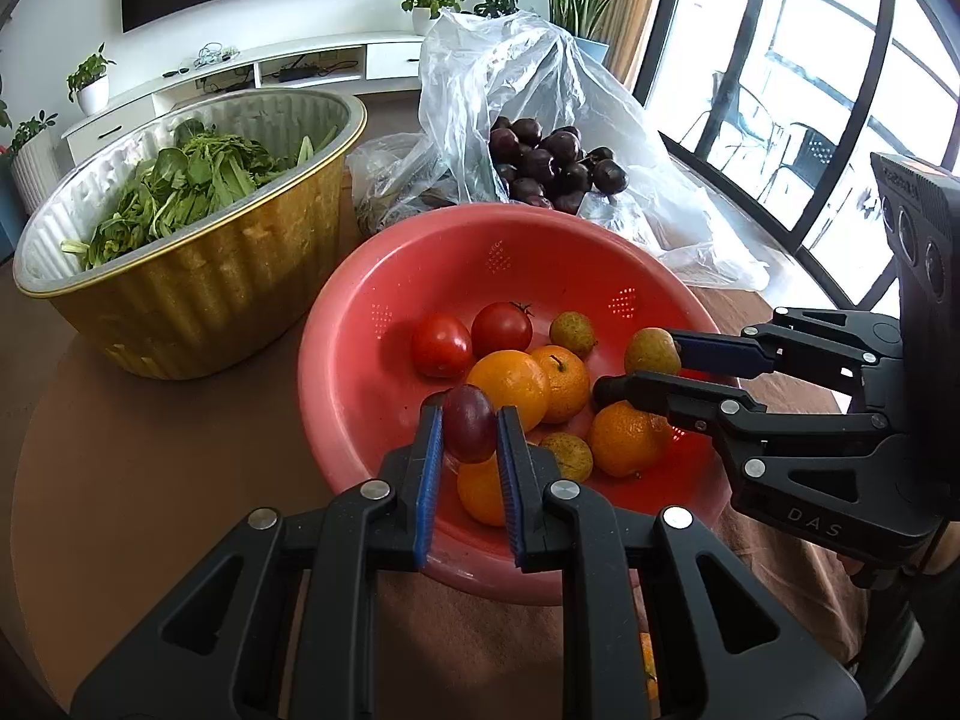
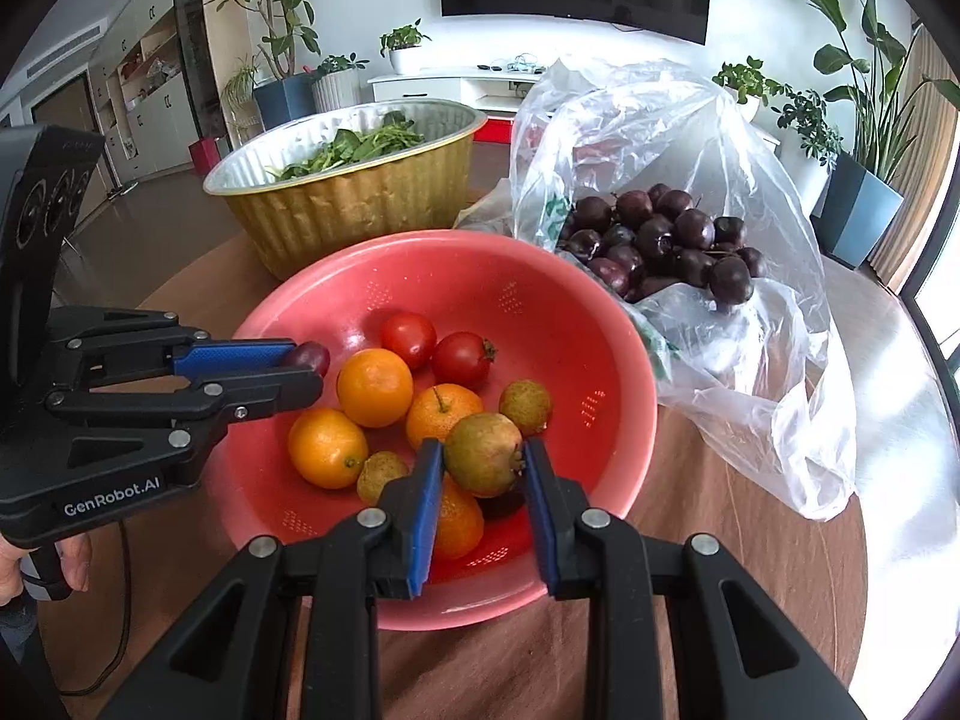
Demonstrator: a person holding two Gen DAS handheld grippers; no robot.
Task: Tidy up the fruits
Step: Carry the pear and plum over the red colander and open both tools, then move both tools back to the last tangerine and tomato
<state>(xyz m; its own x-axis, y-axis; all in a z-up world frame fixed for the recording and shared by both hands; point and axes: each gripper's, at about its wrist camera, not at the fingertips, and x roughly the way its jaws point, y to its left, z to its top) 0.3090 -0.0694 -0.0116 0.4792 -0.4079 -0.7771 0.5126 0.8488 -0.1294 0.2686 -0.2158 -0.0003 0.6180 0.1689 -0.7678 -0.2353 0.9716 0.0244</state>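
Observation:
A red colander bowl (image 1: 360, 324) (image 2: 600, 324) holds several oranges (image 1: 510, 384) (image 2: 375, 387), two tomatoes (image 1: 441, 345) (image 2: 462, 360) and small green-brown fruits (image 1: 573, 333) (image 2: 525, 405). My left gripper (image 1: 469, 426) (image 2: 315, 369) is shut on a dark purple plum (image 1: 469, 431) (image 2: 309, 355) above the bowl's near side. My right gripper (image 2: 483, 459) (image 1: 645, 369) is shut on a green-brown fruit (image 2: 483, 453) (image 1: 651, 351) above the bowl's right part.
A clear plastic bag (image 1: 540, 72) (image 2: 690, 138) with several dark plums (image 1: 549, 162) (image 2: 666, 240) lies behind the bowl on the round brown table (image 1: 150, 450). A gold foil basin (image 1: 198, 294) (image 2: 360, 210) of leafy greens stands at the back left.

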